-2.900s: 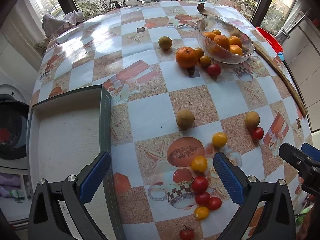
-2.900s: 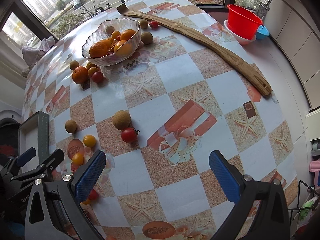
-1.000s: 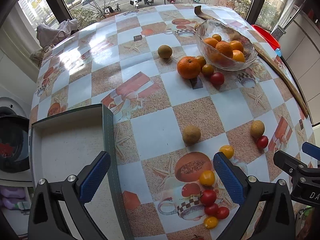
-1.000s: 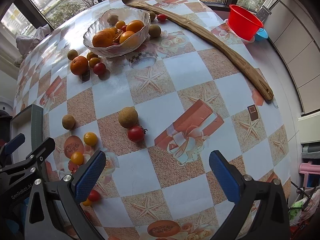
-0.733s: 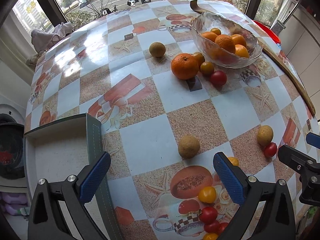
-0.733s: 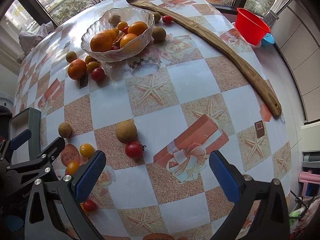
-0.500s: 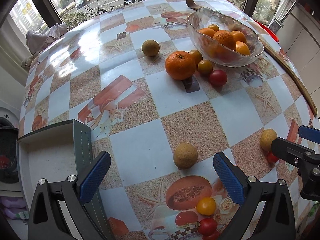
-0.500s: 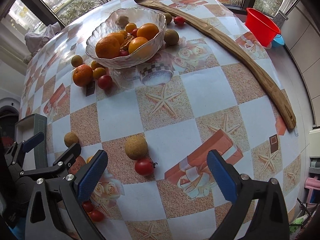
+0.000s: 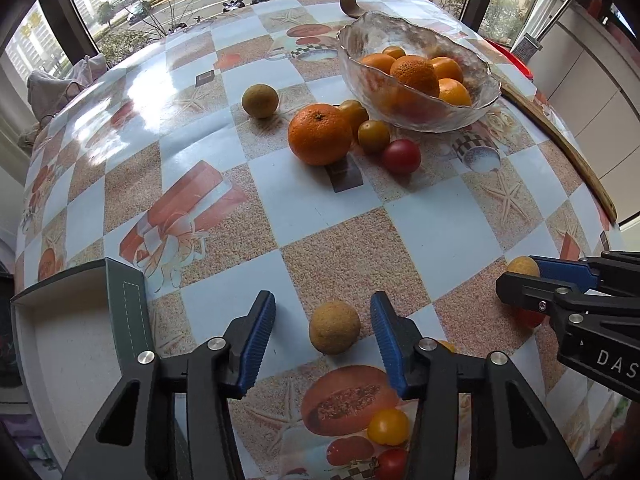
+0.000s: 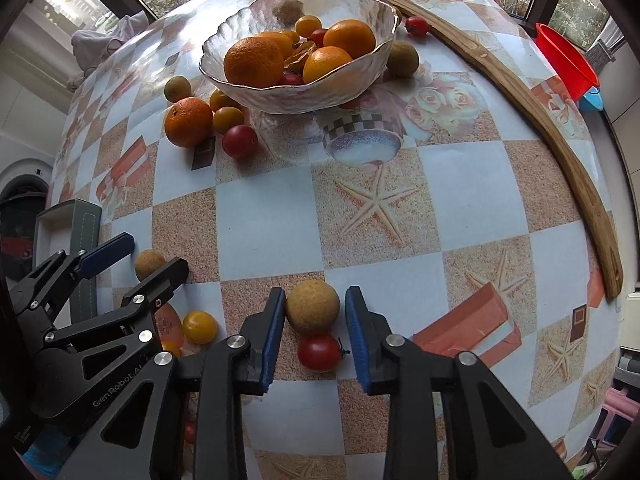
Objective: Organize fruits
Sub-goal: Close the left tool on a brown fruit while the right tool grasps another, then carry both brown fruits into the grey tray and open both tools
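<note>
Both grippers have just been closing, each straddling 1 brown fruit on the table. Left gripper (image 9: 323, 328): clear gaps beside its fruit (image 9: 334, 327). Right gripper (image 10: 315, 330): pads near its fruit (image 10: 312, 307), contact uncertain; glass bowl (image 10: 280, 98) likely destination.

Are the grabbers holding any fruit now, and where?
Nothing is gripped yet. Both jaws have just been closing: the left gripper flanks a brown fruit with gaps beside it; the right gripper almost pinches a second brown fruit at its sides.

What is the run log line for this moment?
left tongs: just closing, brown fruit between, not touching | right tongs: just closing, second brown fruit between, nearly gripped
</note>
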`<state>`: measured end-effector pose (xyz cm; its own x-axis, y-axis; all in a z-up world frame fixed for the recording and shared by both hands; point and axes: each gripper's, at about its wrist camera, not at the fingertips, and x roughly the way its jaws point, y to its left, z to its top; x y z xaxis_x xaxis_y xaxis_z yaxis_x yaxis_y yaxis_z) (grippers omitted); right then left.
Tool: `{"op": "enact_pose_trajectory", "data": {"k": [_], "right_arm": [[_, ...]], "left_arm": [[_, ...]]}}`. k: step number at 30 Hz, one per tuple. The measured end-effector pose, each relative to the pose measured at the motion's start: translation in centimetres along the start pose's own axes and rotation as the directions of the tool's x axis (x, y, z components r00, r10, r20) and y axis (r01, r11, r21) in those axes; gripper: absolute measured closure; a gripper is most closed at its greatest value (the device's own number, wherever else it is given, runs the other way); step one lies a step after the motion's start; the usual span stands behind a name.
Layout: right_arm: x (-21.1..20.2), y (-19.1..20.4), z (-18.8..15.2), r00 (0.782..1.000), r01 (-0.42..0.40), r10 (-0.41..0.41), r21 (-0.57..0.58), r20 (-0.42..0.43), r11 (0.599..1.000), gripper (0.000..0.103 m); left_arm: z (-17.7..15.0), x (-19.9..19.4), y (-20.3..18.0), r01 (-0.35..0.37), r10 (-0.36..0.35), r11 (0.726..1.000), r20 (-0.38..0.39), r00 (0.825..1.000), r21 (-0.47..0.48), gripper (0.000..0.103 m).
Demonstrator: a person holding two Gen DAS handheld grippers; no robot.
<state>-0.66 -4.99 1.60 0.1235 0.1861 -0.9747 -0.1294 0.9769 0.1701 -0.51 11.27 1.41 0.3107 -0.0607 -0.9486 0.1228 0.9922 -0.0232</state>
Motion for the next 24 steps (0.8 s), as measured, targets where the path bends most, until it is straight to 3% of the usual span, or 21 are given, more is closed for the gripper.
{"op": "enact_pose_trajectory", "data": {"k": [1, 5, 10, 17, 24], "right_arm": [[-0.1, -0.2, -0.1, 1.0, -0.001, 0.001, 0.012, 0.002, 1.0, 0.074], [-0.9, -0.8, -0.8, 0.999, -0.033, 0.032, 0.041, 0.017, 0.999, 0.074], [-1.7, -1.0, -1.3, 0.998, -0.067, 0.066, 0.075, 0.018, 0.995, 0.074], [-3.4, 0.3, -1.4, 0.996, -0.085, 0.084, 0.059, 0.033, 0.995, 0.074], [-3.9, 4.3, -0.9, 0.993, -0.113, 0.112, 0.013, 0.039, 0.994, 0.074]], "left_arm": [[0.0, -0.1, -0.1, 0.006, -0.006, 1.0, -0.001, 1.0, 0.006, 0.077], [-0.1, -0.6, 0.5, 0.069, -0.069, 0.997, -0.011, 0.998, -0.03, 0.077], [-0.5, -2.4, 1.1, 0.1, -0.099, 0.993, 0.018, 0.995, -0.056, 0.077], [-0.6, -5.5, 2.6, 0.115, -0.11, 0.99, 0.069, 0.992, -0.076, 0.077], [-1.6, -7.9, 6.2, 0.089, -0.075, 0.988, 0.109, 0.991, -0.128, 0.077]]}}
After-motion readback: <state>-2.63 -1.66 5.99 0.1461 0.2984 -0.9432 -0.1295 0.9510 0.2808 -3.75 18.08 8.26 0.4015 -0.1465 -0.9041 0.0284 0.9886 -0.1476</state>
